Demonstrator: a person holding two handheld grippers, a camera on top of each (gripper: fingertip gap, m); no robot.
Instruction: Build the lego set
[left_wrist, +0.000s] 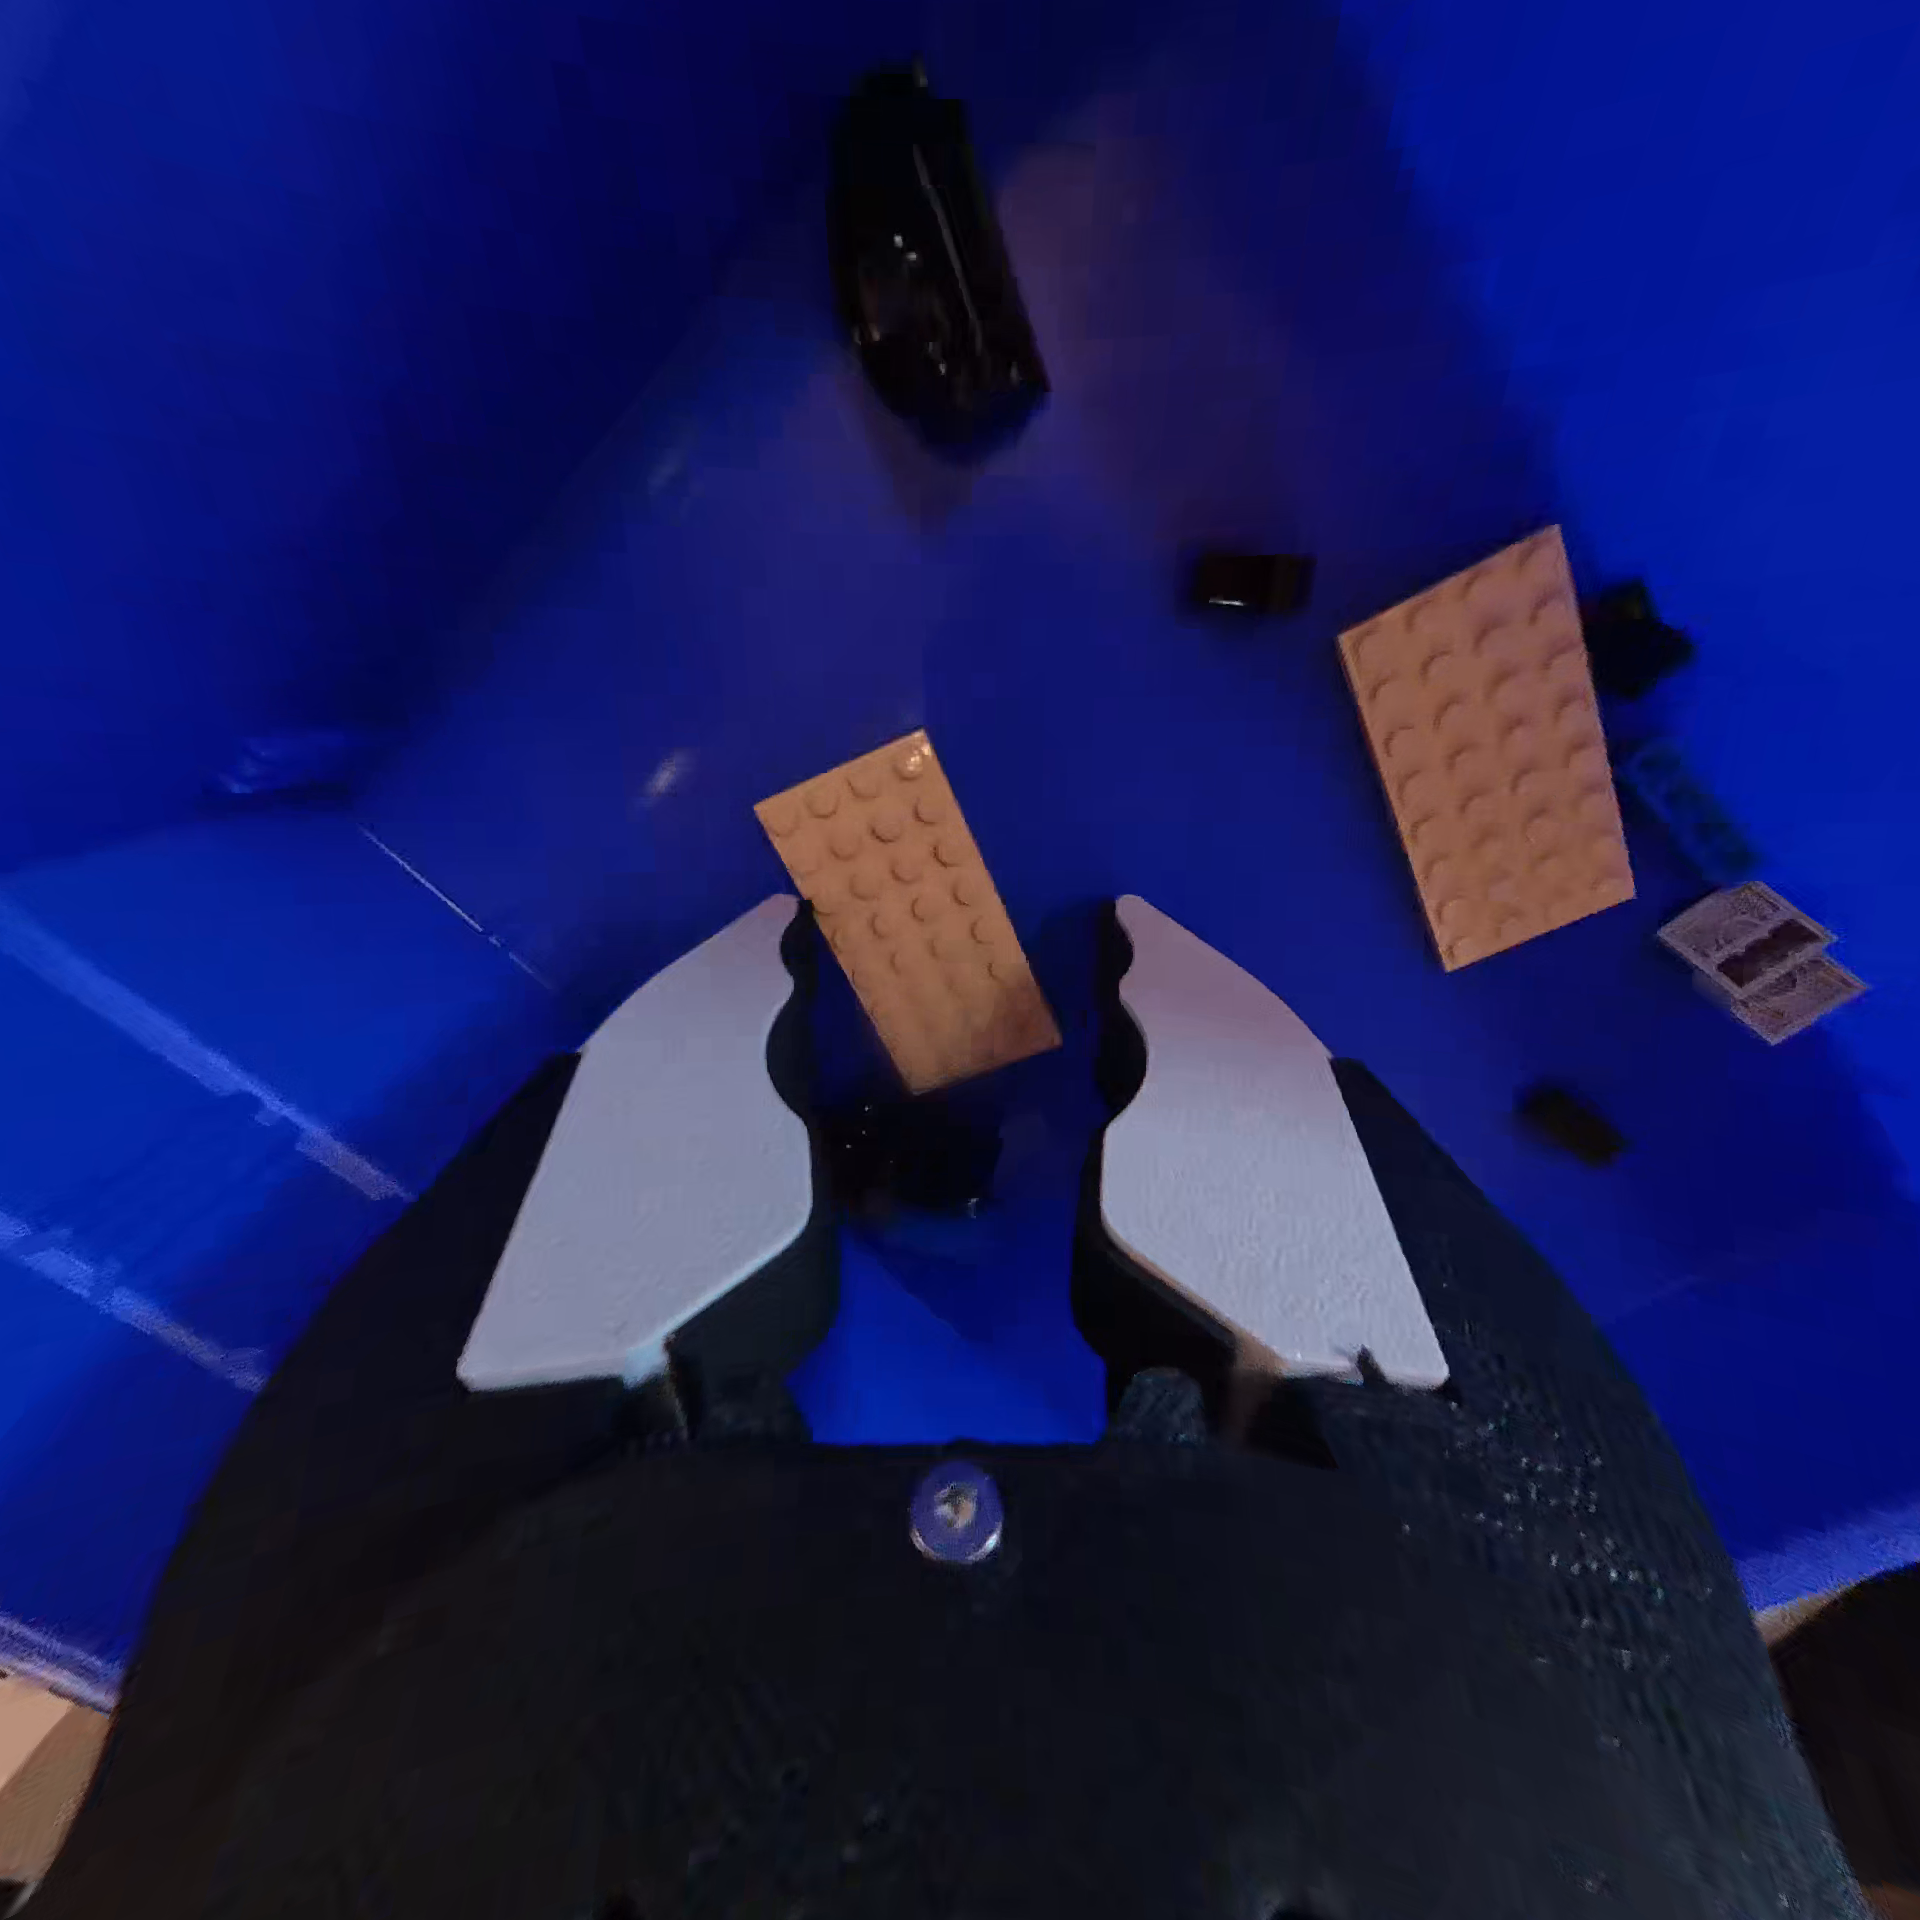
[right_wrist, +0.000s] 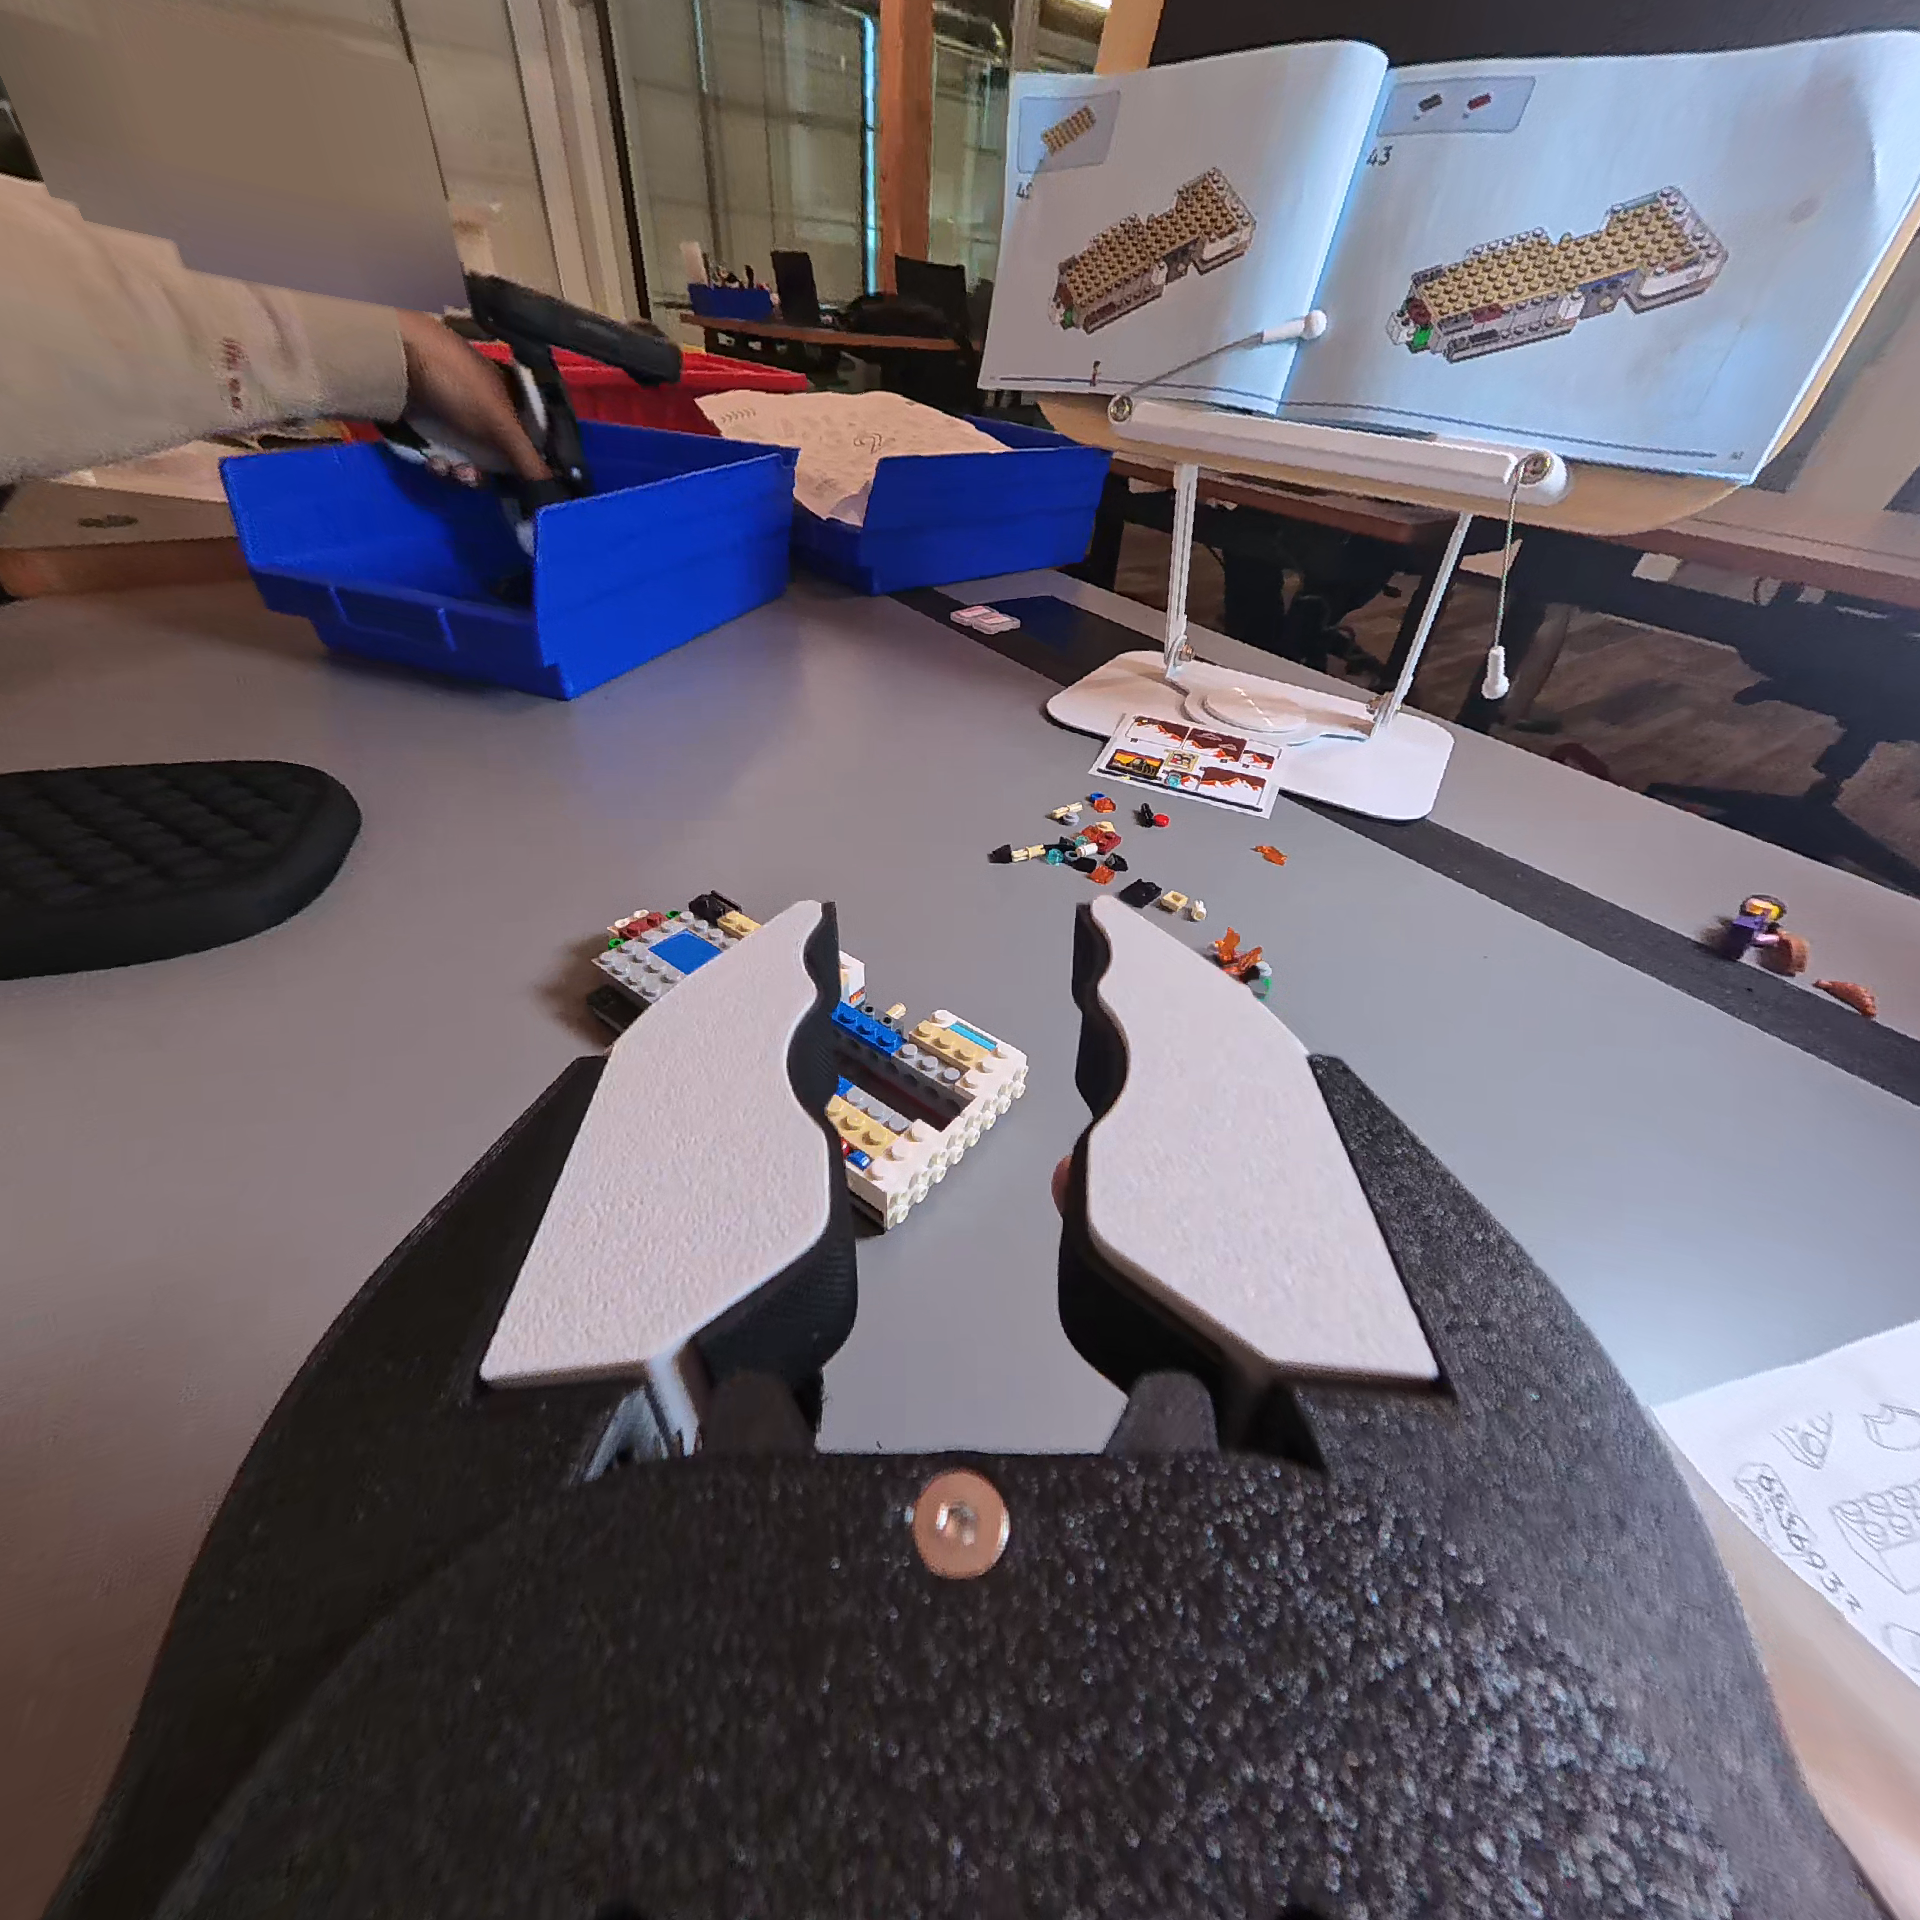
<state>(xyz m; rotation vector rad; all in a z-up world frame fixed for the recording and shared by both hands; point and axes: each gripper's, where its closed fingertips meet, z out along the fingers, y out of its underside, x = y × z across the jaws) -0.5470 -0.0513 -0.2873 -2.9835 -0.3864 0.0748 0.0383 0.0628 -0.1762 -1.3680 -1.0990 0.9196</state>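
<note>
A: Left gripper (left_wrist: 956, 904)?

B: Down inside a blue bin (left_wrist: 312, 416). Fingers spread. A tan plate (left_wrist: 904, 935) sits between the tips, studs up and skewed. Its left edge is at the left pad; the right pad is clear of it. Not pinched. Can't tell if it's flat on the bin floor.

A: Around it?

B: A second tan plate (left_wrist: 1486, 748) to the right, well apart. A big black part (left_wrist: 935, 260) at the far end and a small black piece (left_wrist: 1247, 587) near the second plate. Another dark piece (left_wrist: 904, 1153) lies low between the fingers. A printed tile (left_wrist: 1756, 956) and more dark bits are by the right wall.

A: Right gripper (right_wrist: 956, 914)?

B: Spread too, nothing in it. It hangs over a grey table (right_wrist: 520, 779), nearest a half-built brick model (right_wrist: 935, 1081). The left finger covers part of it; I see no contact.

A: Rest of the table?

B: Loose small parts (right_wrist: 1101, 842) beyond the tips, then a sticker sheet (right_wrist: 1184, 764) at the foot of a white stand (right_wrist: 1299, 447) holding an open booklet (right_wrist: 1455, 229). A minifigure (right_wrist: 1761, 925) far right, a black pad (right_wrist: 156, 852) left, a printed sheet (right_wrist: 1829, 1507) at the near right. A second blue bin (right_wrist: 956, 509) holds paper, and a red bin (right_wrist: 644, 384) is behind.

A: Room?

B: Office-like: glass panels, a wood post, more desks at the back.
</note>
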